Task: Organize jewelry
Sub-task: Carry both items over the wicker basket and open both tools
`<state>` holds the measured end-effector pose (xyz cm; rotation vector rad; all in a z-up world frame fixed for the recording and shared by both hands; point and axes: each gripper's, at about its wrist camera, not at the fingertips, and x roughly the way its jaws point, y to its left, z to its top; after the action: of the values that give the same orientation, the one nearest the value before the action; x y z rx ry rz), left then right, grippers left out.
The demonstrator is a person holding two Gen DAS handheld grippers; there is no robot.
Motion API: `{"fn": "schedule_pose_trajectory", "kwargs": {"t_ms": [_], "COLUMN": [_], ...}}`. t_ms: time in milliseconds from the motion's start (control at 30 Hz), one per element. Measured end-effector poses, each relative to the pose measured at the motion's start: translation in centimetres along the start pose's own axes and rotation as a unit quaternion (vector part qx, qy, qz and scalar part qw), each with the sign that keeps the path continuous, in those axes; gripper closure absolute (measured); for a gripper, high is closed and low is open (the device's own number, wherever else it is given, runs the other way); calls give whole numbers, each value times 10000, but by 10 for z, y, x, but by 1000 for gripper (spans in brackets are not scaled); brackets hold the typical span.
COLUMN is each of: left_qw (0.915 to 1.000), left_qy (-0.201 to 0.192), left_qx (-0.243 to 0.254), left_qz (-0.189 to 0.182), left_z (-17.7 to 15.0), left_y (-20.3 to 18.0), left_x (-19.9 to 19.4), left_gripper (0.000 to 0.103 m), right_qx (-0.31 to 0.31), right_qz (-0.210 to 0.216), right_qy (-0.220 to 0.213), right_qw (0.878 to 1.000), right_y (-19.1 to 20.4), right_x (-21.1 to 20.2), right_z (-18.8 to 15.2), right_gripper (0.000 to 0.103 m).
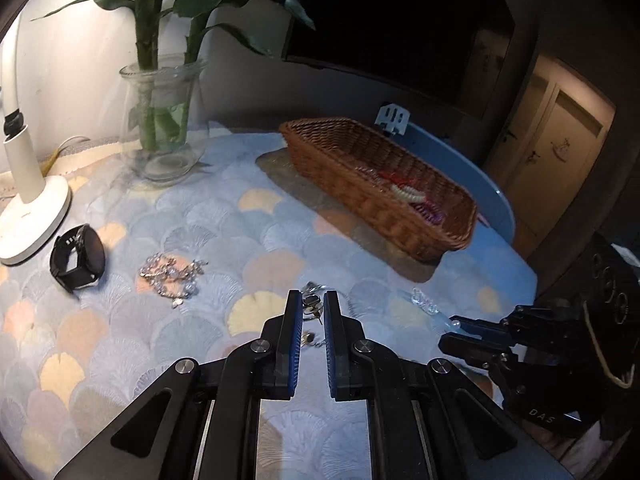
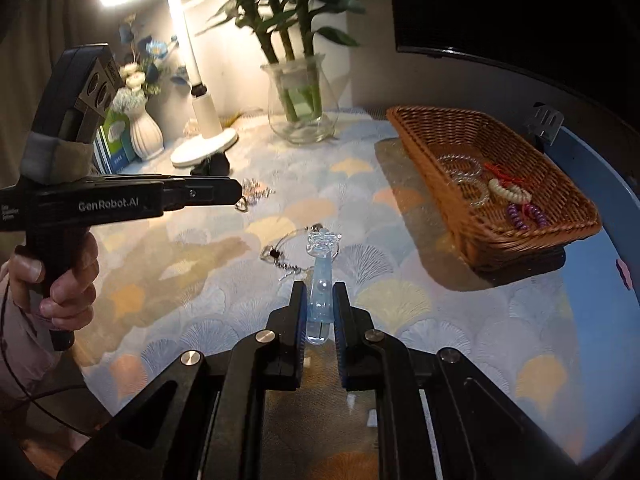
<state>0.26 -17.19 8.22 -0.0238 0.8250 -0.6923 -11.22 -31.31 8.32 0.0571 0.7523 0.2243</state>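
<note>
Fingers first: the right gripper [image 2: 319, 300] has its pads pinched on a pale blue hair clip [image 2: 321, 280], whose clear crystal head pokes out past the tips, over the table. The left gripper [image 1: 308, 312] stands a little apart, its blue pads narrowly spread either side of a thin chain bracelet [image 1: 311, 308] lying on the cloth; whether the pads touch it, I cannot tell. In the right wrist view that same chain [image 2: 280, 254] lies on the cloth just left of the clip's head, and the left gripper [image 2: 236, 192] shows side-on, held in a hand [image 2: 52, 276] at the left edge.

Further out, a crystal bracelet [image 1: 172, 274] lies in a loose heap left of the left gripper, and a black watch [image 1: 78, 262] sits beside it, near the foot of the white lamp [image 1: 28, 208] at the table's left edge.

Now the containers. The wicker basket [image 2: 416, 120] sits toward the table's far right edge, and in it lie two clear coil ties [image 2: 466, 176], a red cord piece [image 2: 502, 172], a cream beaded bracelet [image 2: 510, 194] and a purple coil tie [image 2: 526, 214]. At the far edge a glass vase [image 2: 298, 100] holds green bamboo stalks; a white ribbed vase [image 2: 146, 132] with flowers stands in the far left corner.
</note>
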Motion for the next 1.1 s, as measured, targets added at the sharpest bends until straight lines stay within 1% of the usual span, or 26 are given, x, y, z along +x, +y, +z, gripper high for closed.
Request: {"fn": "schedule_pose_trajectory", "kwargs": {"t_ms": [100, 233, 300, 400, 467, 533, 633, 767, 833, 900, 1100], "left_qw": [9998, 9989, 9979, 9963, 9950, 9943, 9943, 9961, 9962, 9960, 9957], "left_qy": [-33, -64, -78, -101, -101, 3, 109, 312, 420, 517, 681], "left_qx": [77, 429, 591, 804, 977, 1023, 1025, 750, 699, 688, 510], "left_qz": [-200, -196, -237, -281, -204, -283, -260, -356, -293, -250, -362], "left_z": [18, 43, 56, 79, 93, 104, 125, 152, 161, 167, 176], "left_y": [-10, -31, -43, -62, -75, -84, -91, -79, -74, -68, -51], "left_x": [-2, 6, 13, 29, 44, 64, 94, 132, 151, 166, 197], "left_gripper": [93, 93, 93, 93, 93, 93, 93, 93, 93, 93, 93], "right_qx": [132, 251, 298, 335, 369, 449, 708, 922, 958, 981, 1202], "right_qz": [10, -176, -340, -617, -790, -916, -875, -790, -751, -757, -761], "right_qy": [-207, -448, -535, -548, -465, -359, -98, 262, 423, 572, 850], "right_qw": [9997, 9985, 9975, 9960, 9951, 9941, 9936, 9923, 9917, 9906, 9862], "right_y": [-12, -32, -45, -67, -82, -98, -125, -144, -148, -150, -162], "right_x": [-16, -33, -39, -39, -34, -24, -2, 27, 40, 51, 74], "right_z": [6, 19, 27, 46, 59, 71, 85, 96, 97, 97, 93], "right_gripper": [88, 88, 88, 88, 88, 88, 88, 88, 88, 88, 88]}}
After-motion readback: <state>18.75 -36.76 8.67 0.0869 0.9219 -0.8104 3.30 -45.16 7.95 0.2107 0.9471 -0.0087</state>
